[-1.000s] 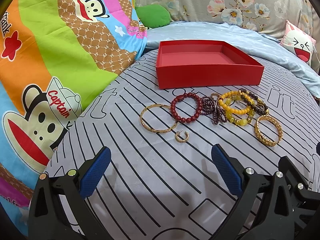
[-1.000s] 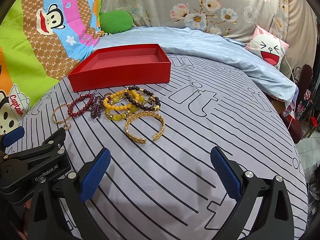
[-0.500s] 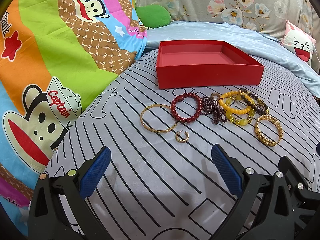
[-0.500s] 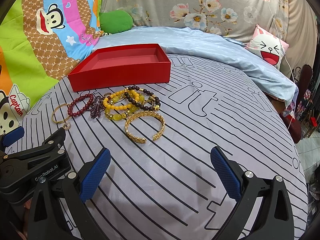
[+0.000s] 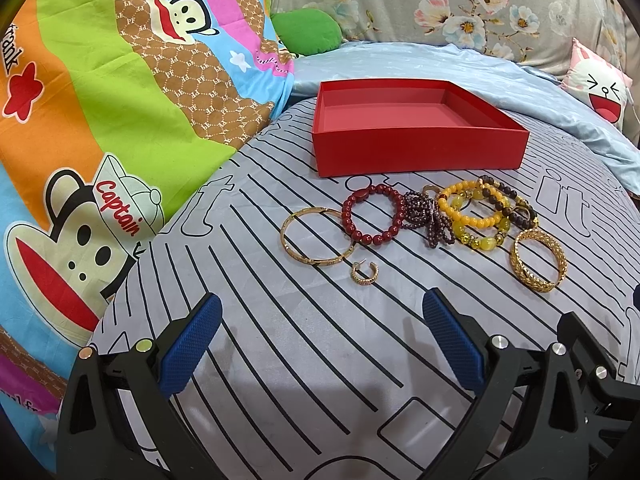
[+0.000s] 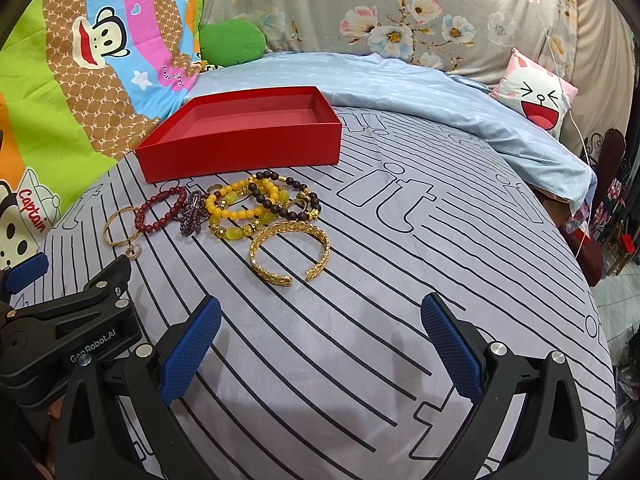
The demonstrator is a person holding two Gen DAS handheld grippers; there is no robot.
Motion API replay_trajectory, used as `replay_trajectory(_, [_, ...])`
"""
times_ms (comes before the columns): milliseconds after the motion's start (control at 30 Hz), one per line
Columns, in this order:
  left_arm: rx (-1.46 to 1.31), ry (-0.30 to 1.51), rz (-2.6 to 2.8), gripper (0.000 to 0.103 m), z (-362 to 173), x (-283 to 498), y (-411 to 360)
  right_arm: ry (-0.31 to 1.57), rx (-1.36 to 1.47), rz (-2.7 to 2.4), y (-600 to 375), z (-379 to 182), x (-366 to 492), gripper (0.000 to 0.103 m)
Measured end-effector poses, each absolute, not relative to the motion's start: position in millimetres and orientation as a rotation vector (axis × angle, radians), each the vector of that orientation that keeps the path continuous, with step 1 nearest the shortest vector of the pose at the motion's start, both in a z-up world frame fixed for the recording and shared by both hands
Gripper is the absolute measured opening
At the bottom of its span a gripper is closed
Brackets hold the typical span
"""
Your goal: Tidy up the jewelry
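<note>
An empty red box (image 5: 416, 148) stands at the back of the striped sheet; it also shows in the right wrist view (image 6: 240, 152). In front of it lie a thin gold bangle (image 5: 316, 260), a small gold hoop earring (image 5: 364, 273), a dark red bead bracelet (image 5: 373, 214), a purple bead bracelet (image 5: 430, 220), yellow bead bracelets (image 5: 472, 220), a dark brown bead bracelet (image 5: 505, 200) and a gold cuff (image 5: 538, 262), which also shows in the right wrist view (image 6: 290, 254). My left gripper (image 5: 322, 344) is open and empty, short of the earring. My right gripper (image 6: 320, 344) is open and empty, short of the cuff.
A cartoon monkey blanket (image 5: 100, 120) rises on the left. A green cushion (image 5: 306, 30), a floral pillow (image 5: 460, 4) and a light blue quilt (image 6: 420, 88) lie behind the box. A laughing-face pillow (image 6: 536, 96) sits back right. The bed edge drops off at the right (image 6: 600, 280).
</note>
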State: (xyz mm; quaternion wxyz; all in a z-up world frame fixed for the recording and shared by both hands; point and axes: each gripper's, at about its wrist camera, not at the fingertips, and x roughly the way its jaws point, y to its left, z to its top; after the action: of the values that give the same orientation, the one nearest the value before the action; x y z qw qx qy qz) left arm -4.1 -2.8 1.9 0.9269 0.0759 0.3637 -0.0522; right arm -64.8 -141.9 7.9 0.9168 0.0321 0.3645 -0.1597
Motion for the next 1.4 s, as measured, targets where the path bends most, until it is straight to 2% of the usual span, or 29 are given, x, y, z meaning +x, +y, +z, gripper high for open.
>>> replay_trajectory(1400, [0.169,0.743,-0.108,0.095,1.1,-6.0,-2.7,0.755,0.076,-0.332,-143.5,4.7,-65.3,0.097])
